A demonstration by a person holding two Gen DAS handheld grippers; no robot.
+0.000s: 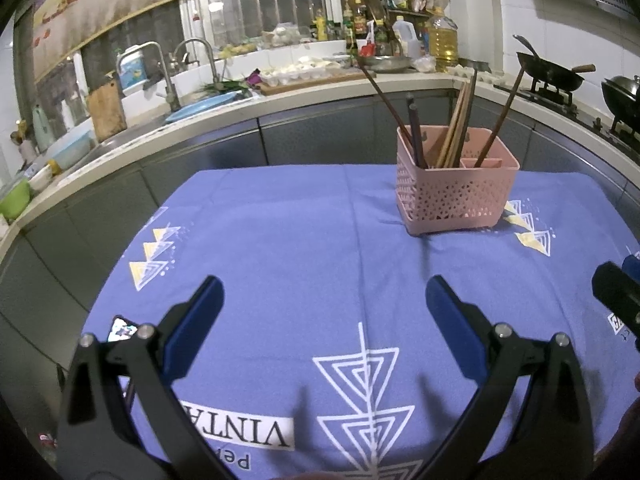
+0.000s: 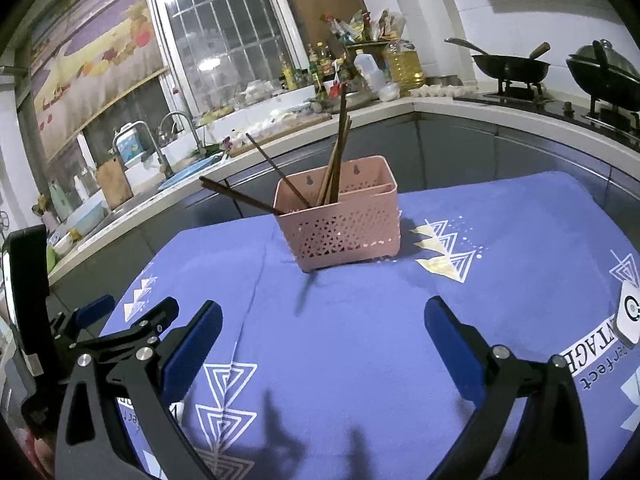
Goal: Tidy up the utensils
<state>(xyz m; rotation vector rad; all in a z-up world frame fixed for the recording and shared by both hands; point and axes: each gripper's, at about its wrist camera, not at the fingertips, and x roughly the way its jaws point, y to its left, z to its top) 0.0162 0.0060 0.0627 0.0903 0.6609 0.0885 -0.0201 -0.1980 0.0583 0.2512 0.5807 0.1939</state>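
Observation:
A pink perforated utensil basket [image 1: 454, 196] stands on the blue tablecloth [image 1: 300, 248] toward the far right; it also shows in the right wrist view [image 2: 344, 220]. Several wooden chopsticks [image 1: 456, 128] stand and lean in it, also seen in the right wrist view [image 2: 336, 148]. My left gripper [image 1: 324, 304] is open and empty, low over the cloth, well short of the basket. My right gripper [image 2: 324, 328] is open and empty, also near the cloth's front. The left gripper shows at the left of the right wrist view [image 2: 120, 320].
A kitchen counter [image 1: 280, 100] curves behind the table, with a sink and taps [image 1: 168, 76], bottles [image 1: 440, 40] and woks on a stove [image 1: 556, 72]. A small white device [image 2: 630, 316] lies on the cloth at the right edge.

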